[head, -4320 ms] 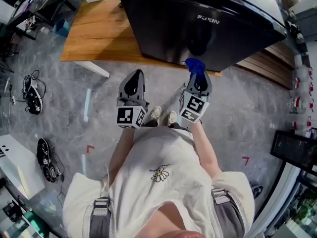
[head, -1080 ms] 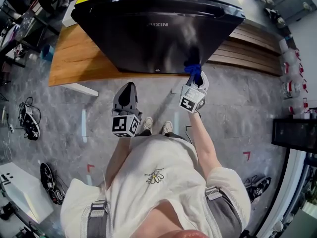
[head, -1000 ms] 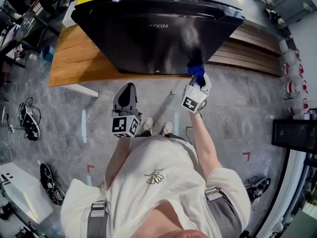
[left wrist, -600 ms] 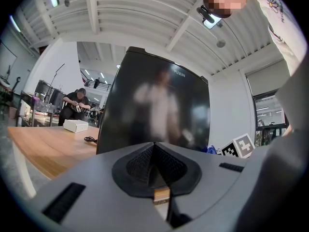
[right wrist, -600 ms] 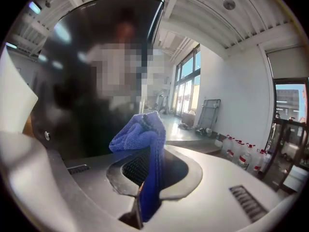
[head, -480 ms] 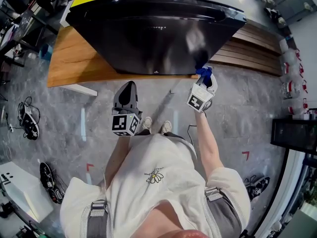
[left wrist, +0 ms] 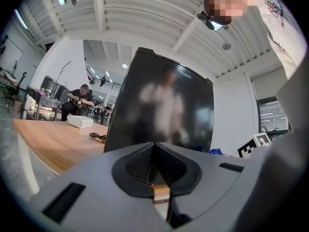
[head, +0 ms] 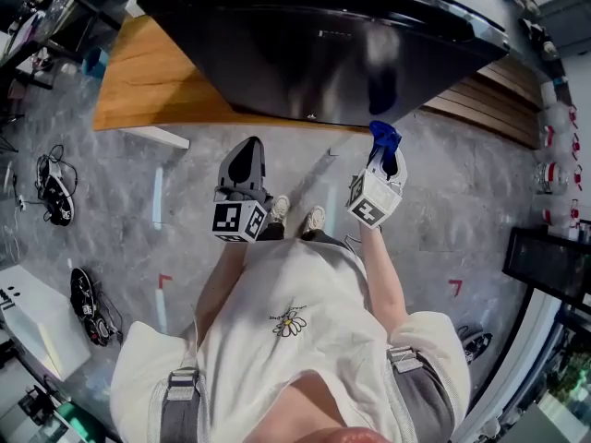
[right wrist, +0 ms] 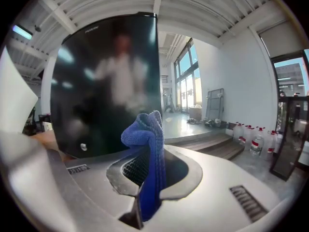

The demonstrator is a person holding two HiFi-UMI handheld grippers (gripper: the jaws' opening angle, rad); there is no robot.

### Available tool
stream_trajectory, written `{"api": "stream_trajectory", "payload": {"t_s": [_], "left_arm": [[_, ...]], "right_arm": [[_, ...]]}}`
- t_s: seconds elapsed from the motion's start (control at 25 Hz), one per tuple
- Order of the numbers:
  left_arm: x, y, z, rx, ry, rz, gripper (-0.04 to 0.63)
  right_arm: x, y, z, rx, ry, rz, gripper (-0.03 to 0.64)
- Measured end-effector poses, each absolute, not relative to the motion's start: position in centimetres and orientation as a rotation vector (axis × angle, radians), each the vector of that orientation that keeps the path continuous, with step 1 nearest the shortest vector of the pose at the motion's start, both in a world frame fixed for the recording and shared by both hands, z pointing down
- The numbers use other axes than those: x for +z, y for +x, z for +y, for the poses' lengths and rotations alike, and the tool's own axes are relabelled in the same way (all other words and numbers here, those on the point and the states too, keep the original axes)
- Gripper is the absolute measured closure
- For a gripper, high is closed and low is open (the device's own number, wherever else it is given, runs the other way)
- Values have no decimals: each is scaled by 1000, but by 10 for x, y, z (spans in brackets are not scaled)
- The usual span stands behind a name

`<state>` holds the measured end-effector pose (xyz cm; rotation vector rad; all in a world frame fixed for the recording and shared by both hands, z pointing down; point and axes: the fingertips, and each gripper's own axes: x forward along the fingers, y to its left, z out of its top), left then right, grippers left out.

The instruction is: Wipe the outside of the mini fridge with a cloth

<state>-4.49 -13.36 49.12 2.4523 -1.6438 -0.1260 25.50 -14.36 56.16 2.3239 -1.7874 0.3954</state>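
here the right gripper [right wrist: 146, 170] has its jaws clamped on a blue cloth [right wrist: 145, 129], which rises from between them in a folded wad and flops over at the top. in the head view the same right gripper [head: 386, 157] points forward and away from the person, the forearm stretched out ahead of the body, and the blue cloth [head: 383, 135] sits just at the lower right edge of the black mini fridge [head: 305, 53]; whether cloth and door touch cannot be told. in the right gripper view the mini fridge [right wrist: 106, 81] fills the left half, its glossy door showing a blurred reflection, with the cloth in front of its lower right corner.

the left gripper [left wrist: 154, 151] has its jaws together with nothing held between them. it is held lower and closer to the body in the head view, where the left gripper [head: 247, 150] aims at the fridge front, apart from it. the mini fridge [left wrist: 164, 105] stands upright ahead of it.

the fridge rests on a low wooden platform [head: 148, 90], which bears a white box [left wrist: 79, 122] and a dark cable [left wrist: 99, 137]. the person's shoes [head: 291, 212] stand on the grey floor [head: 443, 201] between the two grippers. cable bundles [head: 55, 178] lie on the floor well to the left. wooden steps [head: 489, 100] run to the right of the fridge, with water bottles [right wrist: 251, 139] beyond. another person [left wrist: 79, 98] sits far behind the platform.
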Motion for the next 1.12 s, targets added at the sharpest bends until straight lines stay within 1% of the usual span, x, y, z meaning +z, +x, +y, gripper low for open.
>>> {"api": "stream_trajectory", "payload": {"t_s": [0.4,0.64,0.88,1.12], "left_arm": [[498,-128,-118,-155,2366,-1732,591],[504,-193,-111,-215,2234,-1819,591],[518,-222,-102,-149,2221,-1818,591],[526,-242,-97,-135,2186,-1840,591]], "right_arm": [[558,25,-182,285,1876,-2250,555],[572,-79,-200,254,1732,-2353,555],[605,-136,-228,278,1683,-2315,555],[610,-142,-238,291,1711,-2278,555]]}}
